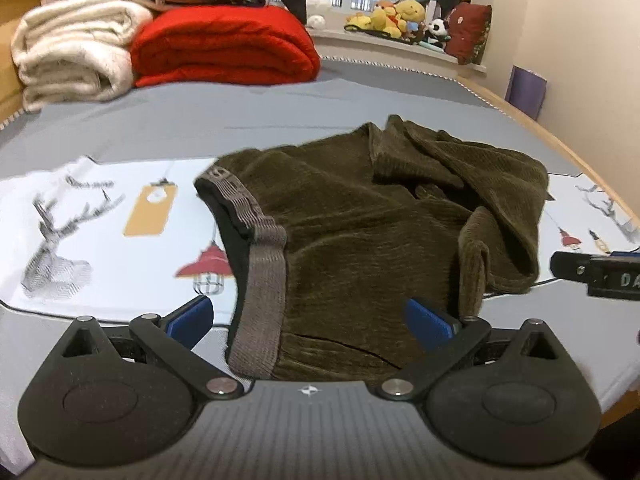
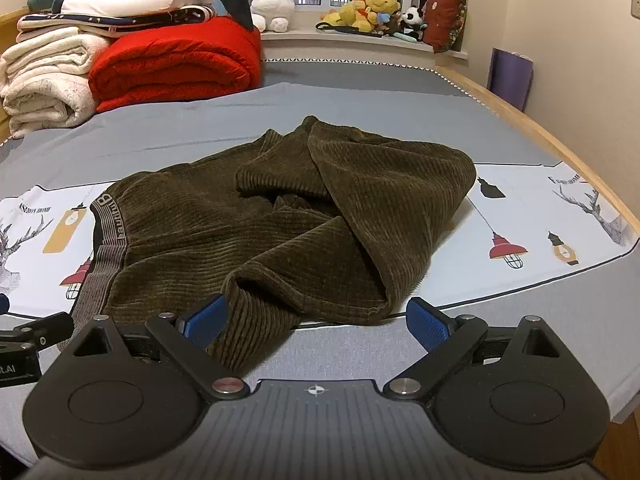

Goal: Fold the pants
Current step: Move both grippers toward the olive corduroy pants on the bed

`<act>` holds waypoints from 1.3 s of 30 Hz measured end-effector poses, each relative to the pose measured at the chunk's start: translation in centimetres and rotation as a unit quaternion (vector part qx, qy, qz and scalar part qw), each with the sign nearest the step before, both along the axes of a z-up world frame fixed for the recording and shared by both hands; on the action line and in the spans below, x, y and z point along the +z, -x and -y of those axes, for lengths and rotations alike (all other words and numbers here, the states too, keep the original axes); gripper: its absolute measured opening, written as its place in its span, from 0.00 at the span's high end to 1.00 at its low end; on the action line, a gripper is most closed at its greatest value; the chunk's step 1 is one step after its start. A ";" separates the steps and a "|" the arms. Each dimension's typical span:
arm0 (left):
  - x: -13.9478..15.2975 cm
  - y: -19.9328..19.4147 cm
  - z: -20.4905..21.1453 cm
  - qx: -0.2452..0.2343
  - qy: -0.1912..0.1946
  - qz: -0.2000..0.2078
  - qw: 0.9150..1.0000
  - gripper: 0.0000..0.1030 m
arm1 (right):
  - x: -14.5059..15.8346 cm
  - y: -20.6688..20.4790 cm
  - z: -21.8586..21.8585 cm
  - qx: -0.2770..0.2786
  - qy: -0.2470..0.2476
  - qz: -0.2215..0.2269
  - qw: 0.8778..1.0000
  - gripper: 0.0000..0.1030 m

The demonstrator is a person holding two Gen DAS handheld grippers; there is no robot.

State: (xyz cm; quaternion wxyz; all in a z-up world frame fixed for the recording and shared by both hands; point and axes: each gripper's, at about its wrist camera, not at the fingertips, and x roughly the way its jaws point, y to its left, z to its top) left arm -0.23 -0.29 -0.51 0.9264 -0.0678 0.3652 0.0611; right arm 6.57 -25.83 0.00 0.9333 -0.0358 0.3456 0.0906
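I'm hovering both grippers, left [image 1: 310, 322] & right [image 2: 316, 318], fingers wide, over crumpled pants [image 2: 280, 224]; risking grabbing bunched layers, skewing fold.

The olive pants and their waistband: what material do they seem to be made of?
The pants look like soft corduroy or ribbed velour: fine parallel ridges, matte pile. The waistband looks like grey woven elastic, flat and ribbed, with lettering.

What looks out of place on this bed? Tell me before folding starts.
Only the brown corduroy pants: they lie in a crumpled heap on the bed sheet, legs bunched and folded over each other, the grey waistband twisted open. Both the left gripper and right gripper are open, holding nothing.
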 end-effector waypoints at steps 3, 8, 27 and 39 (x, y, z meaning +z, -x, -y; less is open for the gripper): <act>-0.2 -0.2 -0.3 -0.001 0.010 -0.013 1.000 0.00 | -0.3 -0.1 -0.1 0.000 0.004 -0.007 1.000 0.07; -0.4 -0.3 -0.1 -0.002 0.006 -0.018 1.000 0.00 | -0.3 0.0 -0.2 0.002 0.005 -0.008 1.000 0.07; -0.6 -0.3 -0.1 0.001 0.009 -0.024 1.000 0.00 | -0.3 0.0 -0.1 0.002 0.004 -0.011 1.000 0.07; -0.6 -0.3 0.0 -0.001 0.010 -0.024 1.000 0.00 | -0.3 0.1 -0.2 0.000 0.004 -0.007 1.000 0.07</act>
